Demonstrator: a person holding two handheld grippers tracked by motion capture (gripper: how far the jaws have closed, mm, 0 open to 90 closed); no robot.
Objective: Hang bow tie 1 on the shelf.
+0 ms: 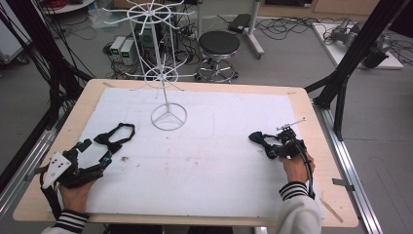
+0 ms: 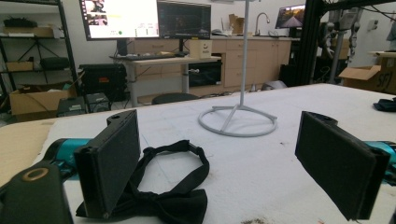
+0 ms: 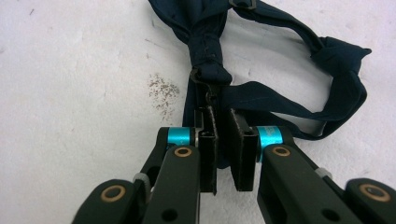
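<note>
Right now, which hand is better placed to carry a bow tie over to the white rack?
The right. Its claw is already closed on the navy bow tie, while the left claw stands open, with the black bow tie lying loose on the table. The white rack stands between them.

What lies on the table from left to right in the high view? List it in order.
left gripper → black bow tie → white wire stand → navy bow tie → right gripper

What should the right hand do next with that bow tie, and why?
Probably lift it a little. The right gripper looks nearly shut on the navy bow tie, which lies flat on the table, while the rack stands off to the left.
</note>
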